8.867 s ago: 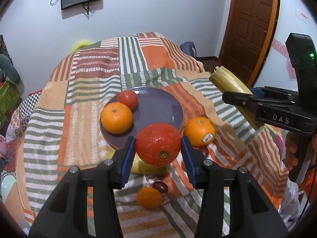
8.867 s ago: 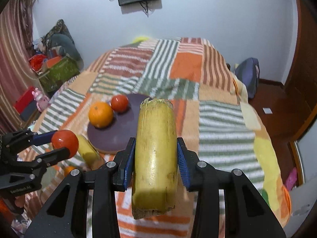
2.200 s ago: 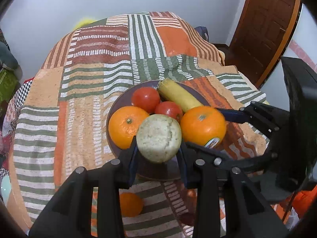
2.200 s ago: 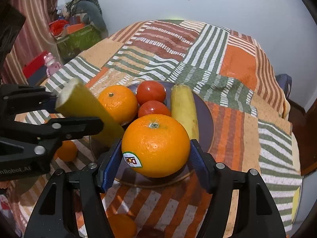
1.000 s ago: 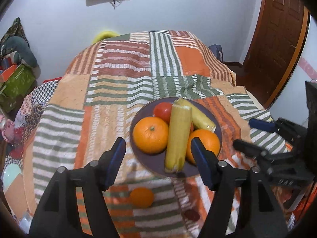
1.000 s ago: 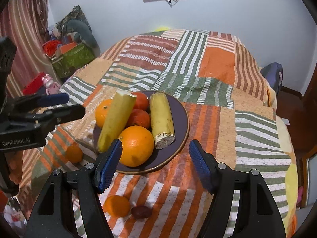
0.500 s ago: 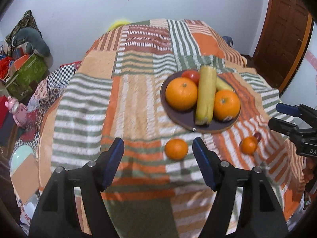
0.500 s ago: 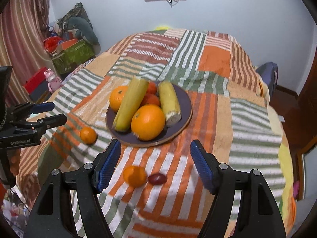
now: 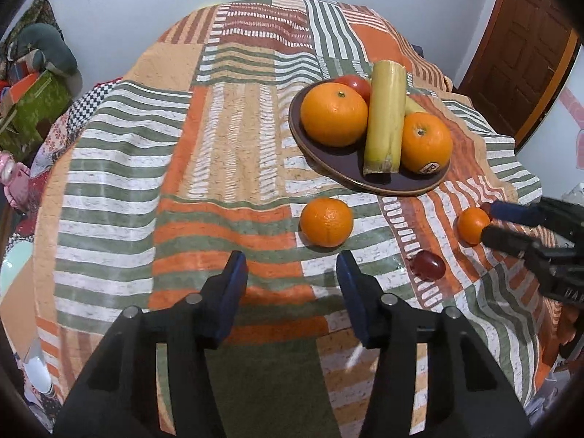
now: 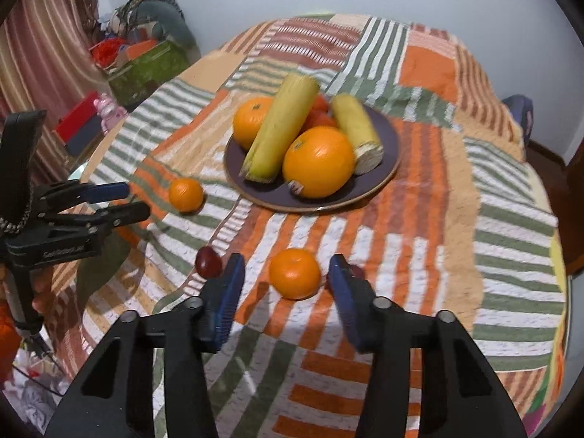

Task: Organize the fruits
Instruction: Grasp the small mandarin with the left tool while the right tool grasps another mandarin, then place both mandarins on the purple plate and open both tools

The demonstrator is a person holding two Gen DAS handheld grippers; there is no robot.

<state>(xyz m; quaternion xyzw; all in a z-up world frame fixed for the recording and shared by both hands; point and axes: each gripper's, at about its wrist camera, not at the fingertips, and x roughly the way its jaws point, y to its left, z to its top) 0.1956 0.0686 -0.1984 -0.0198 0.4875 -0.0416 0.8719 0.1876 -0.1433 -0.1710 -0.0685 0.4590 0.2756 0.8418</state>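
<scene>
Both grippers are sitting lower and nearer the cloth than half a second ago, and the loose fruit is looming larger in each view. The left gripper (image 9: 292,273) is holding its fingers spread wide and empty at the bottom centre of its frame, with a small mandarin (image 9: 326,222) lying on the patchwork cloth (image 9: 146,153) just above and slightly right of the gap between the fingertips, not touching either. The right gripper (image 10: 284,281) is likewise spreading its fingers apart, and a second mandarin (image 10: 295,273) is lying right between the two blue pads (image 10: 226,292), apart from both. A dark red grape (image 10: 208,262) is resting just beside the left-hand pad in that frame. In the left wrist view the right gripper's fingers are reaching in from the right edge, one above and one below that second mandarin (image 9: 473,225).

The purple plate (image 9: 328,162) is sitting in the upper right of the left wrist view, carrying two large oranges (image 9: 334,114), two yellow banana pieces (image 9: 385,116) and red tomatoes (image 9: 356,85) behind them. A green box (image 10: 146,64) is standing at the upper left of the right wrist view.
</scene>
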